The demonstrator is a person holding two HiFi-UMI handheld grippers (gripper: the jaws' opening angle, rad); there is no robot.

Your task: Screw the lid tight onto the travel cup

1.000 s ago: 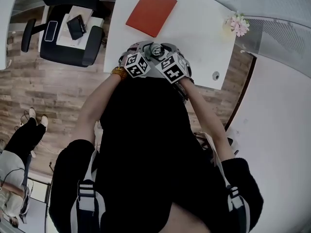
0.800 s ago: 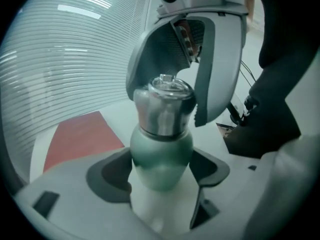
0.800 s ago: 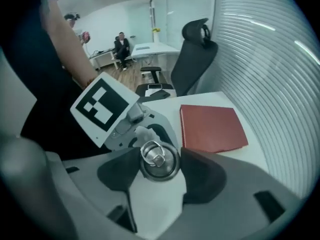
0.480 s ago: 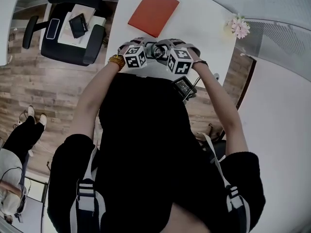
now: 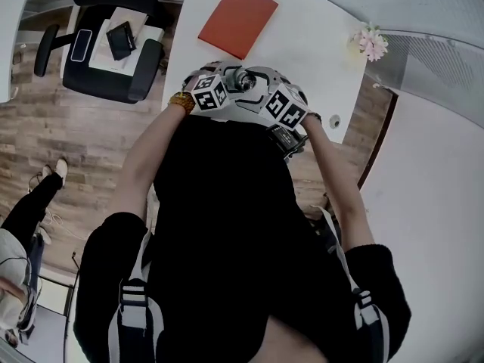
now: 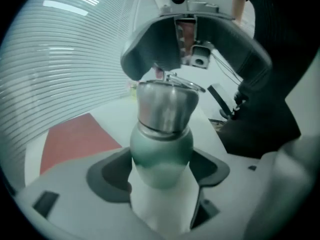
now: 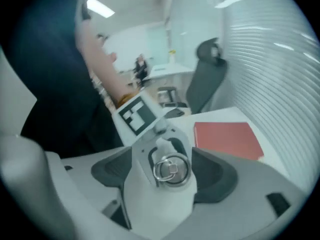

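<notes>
The travel cup has a green body and a steel lid seated on top. My left gripper is shut on the green body, one dark pad on each side. In the right gripper view I look down on the lid and its wire ring. My right gripper straddles the lid, its jaws opening and a gap showing beside the lid. From the left gripper view its grey fingers hang over the lid. In the head view both marker cubes flank the lid over the white table.
A red folder lies on the table beyond the cup, and pink flowers stand at its far right corner. A black office chair carrying small devices stands at the left. A person's legs show at the left edge.
Both grippers and the cup moved slightly further over the table. In the last half second the right gripper's cube swung down and to the right.
</notes>
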